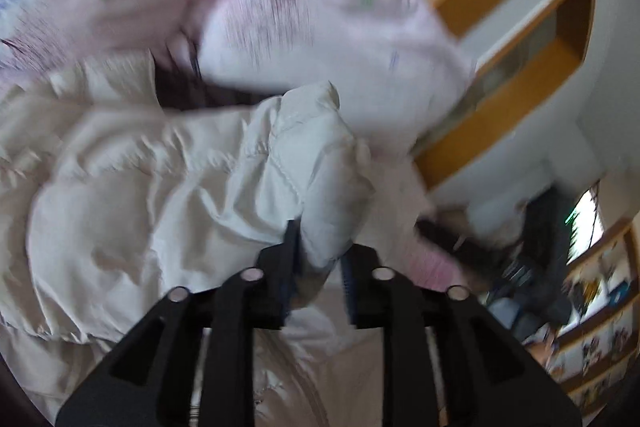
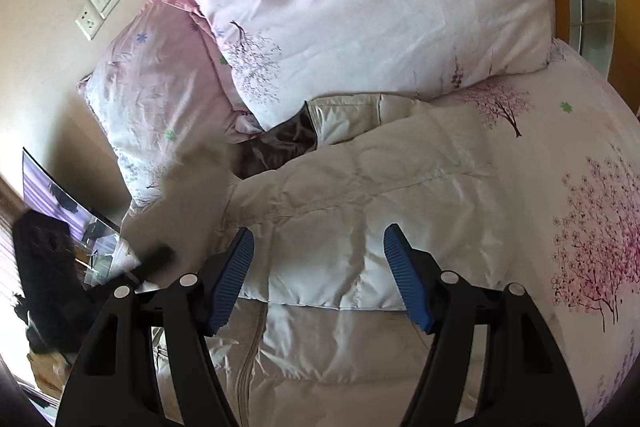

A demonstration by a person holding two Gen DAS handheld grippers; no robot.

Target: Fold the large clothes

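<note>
The left gripper (image 1: 320, 251) is clamped tight on a bunched end of the puffy cream jacket (image 1: 160, 187). The cloth sticks up between its two fingers. This view is blurry. Past the jacket it shows a big pink-and-white pillow (image 1: 320, 19). On the right side it shows a yellow wood frame (image 1: 500, 107) on the wall and a shelf (image 1: 600, 327) with small things on it. The other view does not show that shelf.

The right wrist view is sharp. The right gripper (image 2: 320, 259) is spread wide, with nothing between its blue pads (image 2: 232, 279). It hangs over the jacket (image 2: 360, 207) and I cannot tell if it touches the cloth. The jacket lies across the bed, near its head end, with its collar (image 2: 344, 115) touching the pillow (image 2: 380, 7). A zipper (image 2: 250, 359) runs down the jacket's lower part. At the left a second pillow (image 2: 160, 87) leans by the wall, under a white socket plate (image 2: 100, 7). To the right of the jacket lies the bed sheet (image 2: 592, 227), with pink trees on it. Only this view shows the socket and the sheet.
</note>
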